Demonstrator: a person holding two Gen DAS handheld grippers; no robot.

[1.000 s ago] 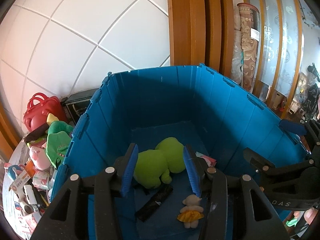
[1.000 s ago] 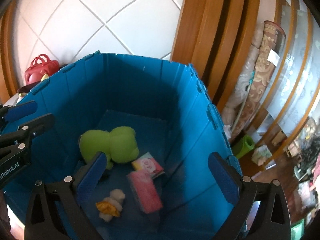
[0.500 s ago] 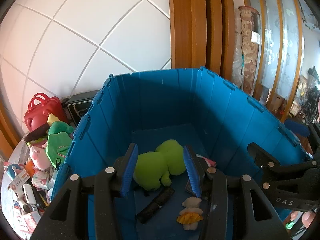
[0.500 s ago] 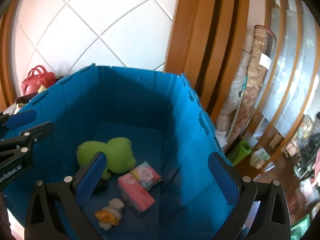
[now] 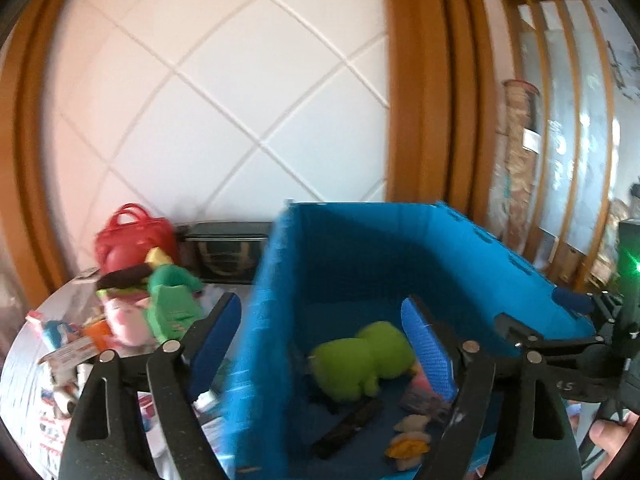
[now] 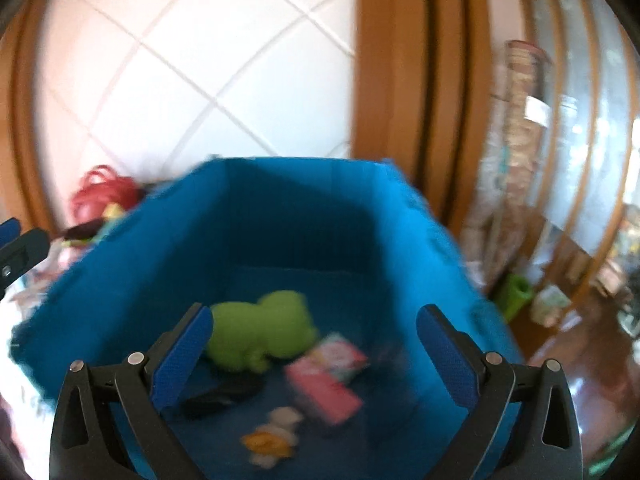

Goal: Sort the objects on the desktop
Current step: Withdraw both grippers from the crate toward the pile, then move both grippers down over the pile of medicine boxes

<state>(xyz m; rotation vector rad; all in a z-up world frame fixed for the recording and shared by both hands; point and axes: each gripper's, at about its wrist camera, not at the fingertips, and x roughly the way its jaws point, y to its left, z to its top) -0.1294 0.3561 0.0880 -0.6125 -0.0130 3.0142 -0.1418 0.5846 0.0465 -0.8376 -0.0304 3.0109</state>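
Left wrist view: your left tongs (image 5: pixel 322 338) stand wide apart w/ nothing between the pads; jaws have just been opening. They straddle the left wall of the blue bin (image 5: pixel 264 320), one finger outside over the counter (image 5: pixel 28 384), the other inside. In the bin: green plush (image 5: pixel 360 360), black tube-like item (image 5: pixel 348 428) just in front of it, small white-and-yellow plush (image 5: pixel 408 438) near the front, pink packs (image 5: pixel 424 396) beside the right finger. Outside, on the counter to the left: red handbag (image 5: pixel 128 236), green cap (image 5: pixel 170 304), pink toy (image 5: pixel 126 318), misc small packs, all blurred. Your hand (image 5: pixel 612 438) shows bottom right, behind the other tool.

Right wrist view: your right tongs (image 6: pixel 316 354) are wide open too, empty, above the bin interior. Green plush sits just past the left pad, pink packs centre, small plush lower down. Frame is motion-blurred, so fine detail can't be told.
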